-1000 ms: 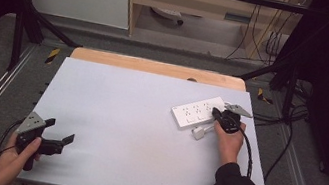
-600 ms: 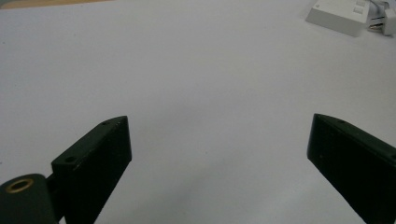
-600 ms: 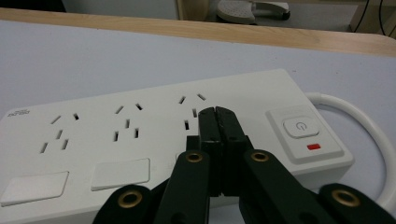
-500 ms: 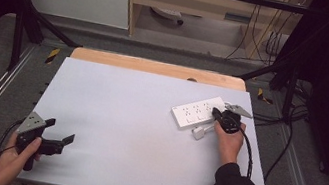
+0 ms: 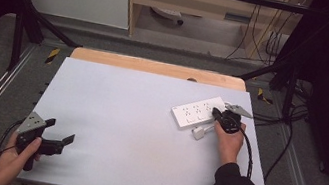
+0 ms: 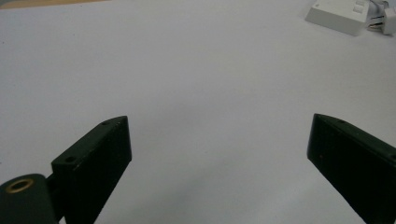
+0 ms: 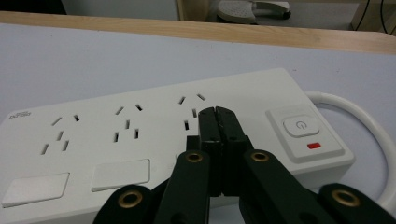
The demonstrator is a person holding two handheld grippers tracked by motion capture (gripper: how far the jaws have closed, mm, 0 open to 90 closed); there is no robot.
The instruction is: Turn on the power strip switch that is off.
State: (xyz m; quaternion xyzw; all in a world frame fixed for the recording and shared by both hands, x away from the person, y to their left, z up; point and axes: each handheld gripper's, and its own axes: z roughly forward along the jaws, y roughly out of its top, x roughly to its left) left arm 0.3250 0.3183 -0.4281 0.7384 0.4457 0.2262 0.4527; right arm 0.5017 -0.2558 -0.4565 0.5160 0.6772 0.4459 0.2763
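Power strip [image 5: 198,113] lies on the worktop [image 5: 138,118], far right, a small white plug [image 5: 197,133] just near of it. Right gripper [image 7: 215,116] — fingers pressed fully together, holding nothing — sits over the strip beside its power button [image 7: 301,126]. Left gripper [image 5: 59,137] — fingers spread wide, empty — near-left corner.

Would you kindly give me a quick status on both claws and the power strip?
Left claw open, empty, near table corner. Right claw shut, tips over the power strip, beside its switch. White plug lies next to strip.
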